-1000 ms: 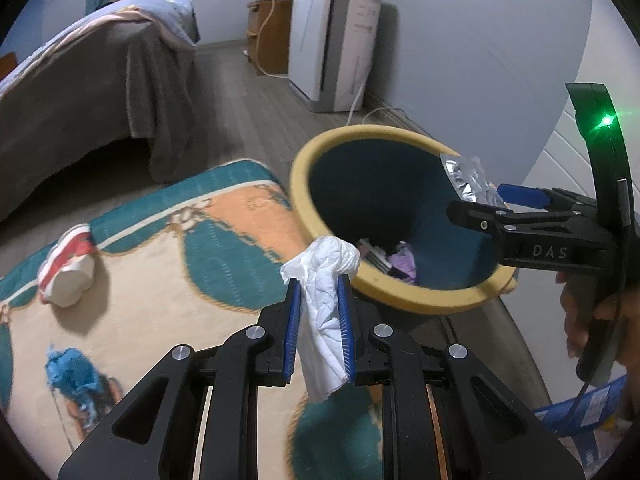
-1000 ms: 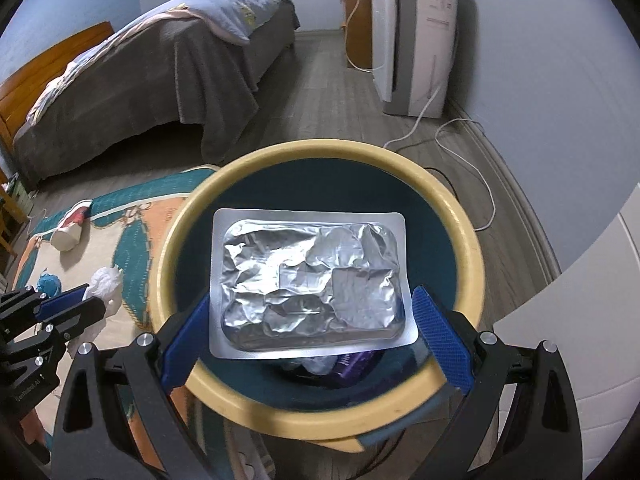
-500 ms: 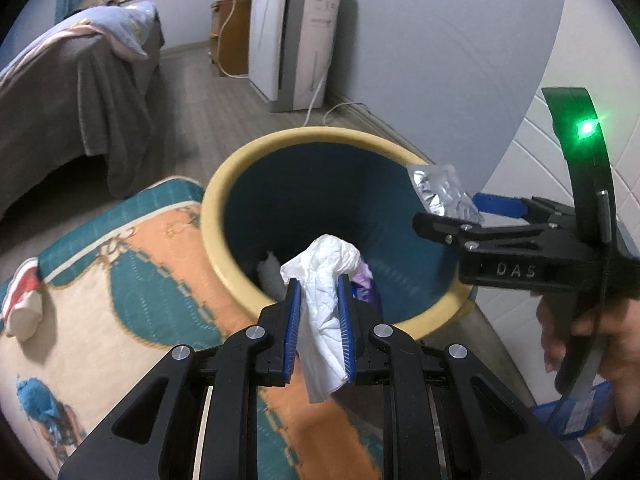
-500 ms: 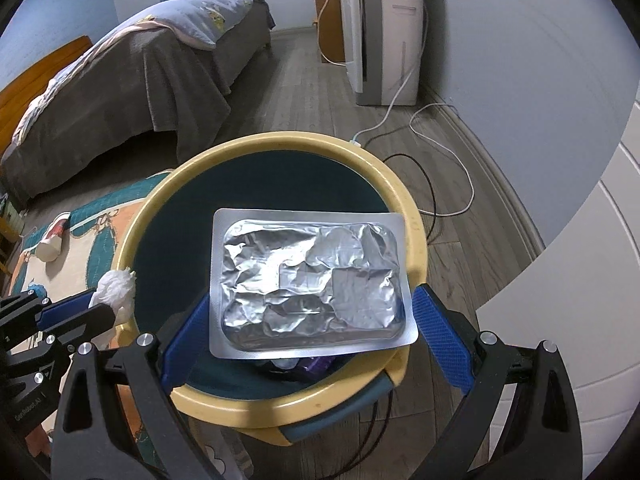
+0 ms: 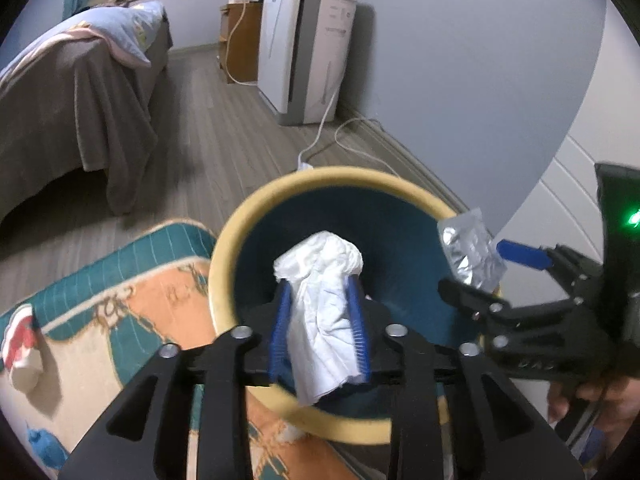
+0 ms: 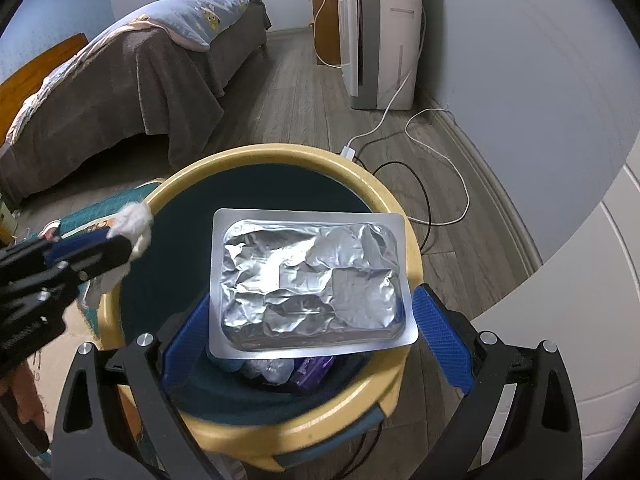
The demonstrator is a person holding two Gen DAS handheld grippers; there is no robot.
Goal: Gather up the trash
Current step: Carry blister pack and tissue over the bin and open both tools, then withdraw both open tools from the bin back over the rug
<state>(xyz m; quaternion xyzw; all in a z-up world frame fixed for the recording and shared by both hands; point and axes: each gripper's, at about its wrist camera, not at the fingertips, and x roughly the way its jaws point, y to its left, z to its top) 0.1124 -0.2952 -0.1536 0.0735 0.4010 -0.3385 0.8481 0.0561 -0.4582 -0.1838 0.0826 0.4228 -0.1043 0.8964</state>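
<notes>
Over the bin's mouth, as the left wrist camera shows it, the left gripper [image 5: 320,320] has its jaws clenched on a crumpled white tissue [image 5: 324,304], which hangs above the dark blue inside of the yellow-rimmed trash bin [image 5: 224,248]. Off to the side, the right gripper [image 5: 500,276] carries a silver foil blister pack [image 5: 472,252] near the bin's far rim. A patterned rug [image 5: 120,308] lies under and beside the bin.

From the right wrist camera, the right gripper [image 6: 312,320] has its jaws grasping the foil blister pack [image 6: 312,280] by its two side edges, flat and level above the trash bin [image 6: 280,156]. Earlier rubbish, some of it purple [image 6: 312,372], sits at the bottom. The left gripper [image 6: 80,256] reaches in with the tissue [image 6: 134,224] just at the rim.

The step in hand looks like the drop. To do it well, I judge the tissue should be carried a little further inward before letting go, since from this view it sits close to the rim. The pack is wide and light, so tilting it slightly on release should keep it from lodging across the opening.
</notes>
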